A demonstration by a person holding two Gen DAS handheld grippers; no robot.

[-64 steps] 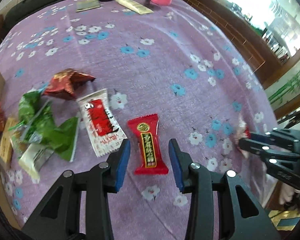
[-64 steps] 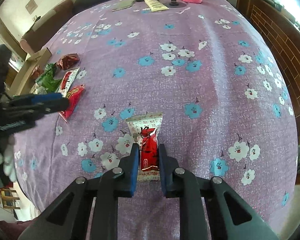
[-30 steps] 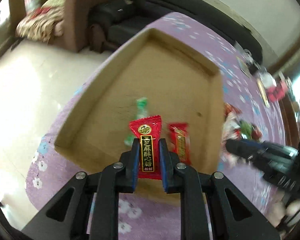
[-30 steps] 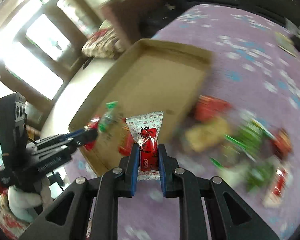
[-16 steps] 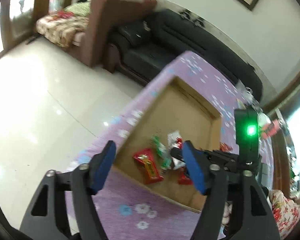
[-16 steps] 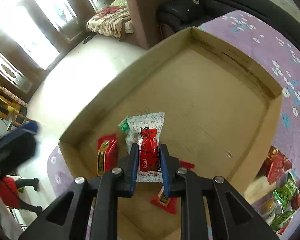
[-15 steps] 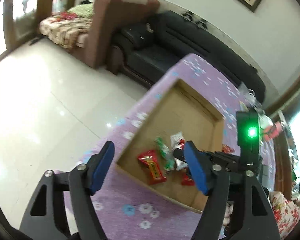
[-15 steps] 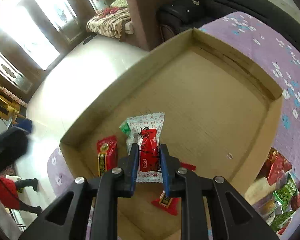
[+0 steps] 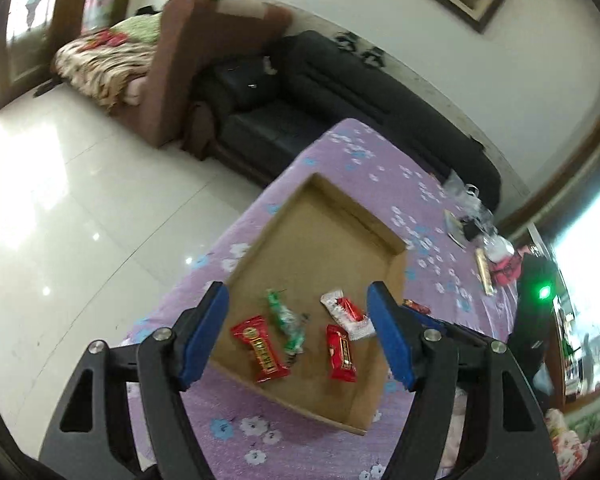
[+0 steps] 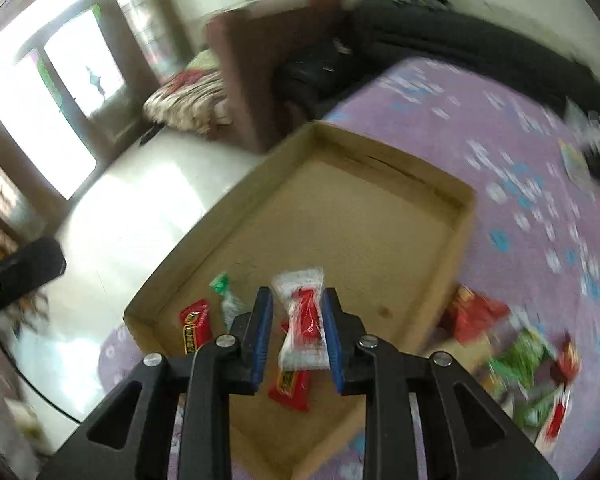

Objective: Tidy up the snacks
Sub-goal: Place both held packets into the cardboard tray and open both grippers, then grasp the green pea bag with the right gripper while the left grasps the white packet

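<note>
A shallow cardboard tray [image 9: 396, 272] [image 10: 466, 216] sits at the corner of the purple flowered table. In it lie two red snack packets [image 9: 261, 348] [image 9: 342, 353], a green-and-clear candy [image 9: 285, 320] and a white-and-red packet [image 9: 346, 314]. My left gripper [image 9: 297, 336] is open and empty, held high above the tray's near end. My right gripper [image 10: 297, 330] is open just above the tray. The white-and-red packet [image 10: 304, 320] sits loose between its blue pads. Whether it rests on the tray floor I cannot tell.
More loose snacks, red [image 10: 474, 316] and green [image 10: 524, 354], lie on the cloth right of the tray. Small items [image 9: 486, 252] stand at the table's far end. A black sofa [image 9: 340, 100], a brown armchair [image 9: 203, 56] and shiny floor lie beyond the table edge.
My right gripper has opened and let go of the white-and-red packet over the tray. My left gripper, which dropped its red packet earlier, has stayed open and high.
</note>
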